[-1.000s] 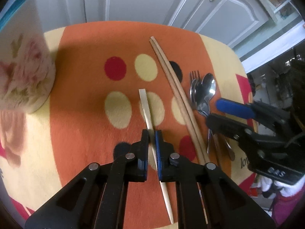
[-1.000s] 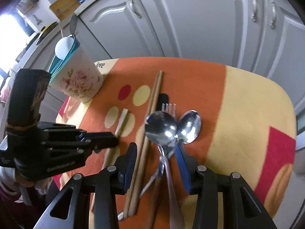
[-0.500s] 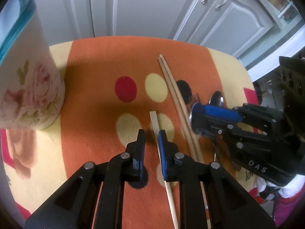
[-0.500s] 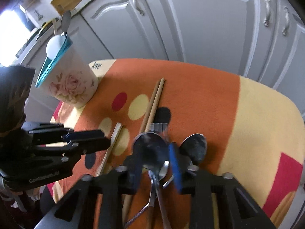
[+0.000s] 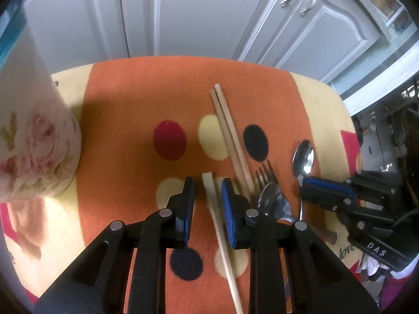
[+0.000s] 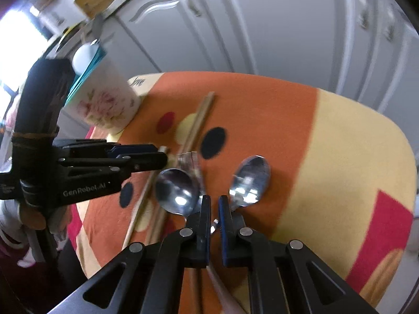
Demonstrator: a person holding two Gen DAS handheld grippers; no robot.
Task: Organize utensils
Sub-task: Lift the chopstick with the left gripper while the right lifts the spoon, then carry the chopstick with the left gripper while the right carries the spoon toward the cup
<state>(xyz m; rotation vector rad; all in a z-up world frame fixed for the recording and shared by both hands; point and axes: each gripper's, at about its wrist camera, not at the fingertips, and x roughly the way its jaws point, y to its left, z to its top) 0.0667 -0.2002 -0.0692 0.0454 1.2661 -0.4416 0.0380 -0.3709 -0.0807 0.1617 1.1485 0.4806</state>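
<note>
A single pale chopstick (image 5: 218, 219) lies on the orange spotted cloth (image 5: 157, 99). My left gripper (image 5: 207, 188) is open, its jaws on either side of the chopstick's top end, apart from it. A pair of chopsticks (image 5: 230, 136), a fork (image 5: 265, 172) and two spoons (image 6: 178, 192) (image 6: 250, 180) lie to the right. My right gripper (image 6: 214, 201) is nearly shut around the neck of the left spoon, which looks lifted. The floral holder cup (image 5: 34, 146) stands at the left.
White cabinet doors (image 5: 199, 13) stand behind the table. The table's far edge (image 6: 366, 104) curves round at the right. The cup (image 6: 104, 102) holds a white round-ended utensil (image 6: 82, 56). The left gripper's body (image 6: 78, 172) reaches in from the left.
My left gripper let go of the single chopstick and opened, pulling back. My right gripper closed in on the left spoon's neck and the spoon rose and shifted away from the other spoon.
</note>
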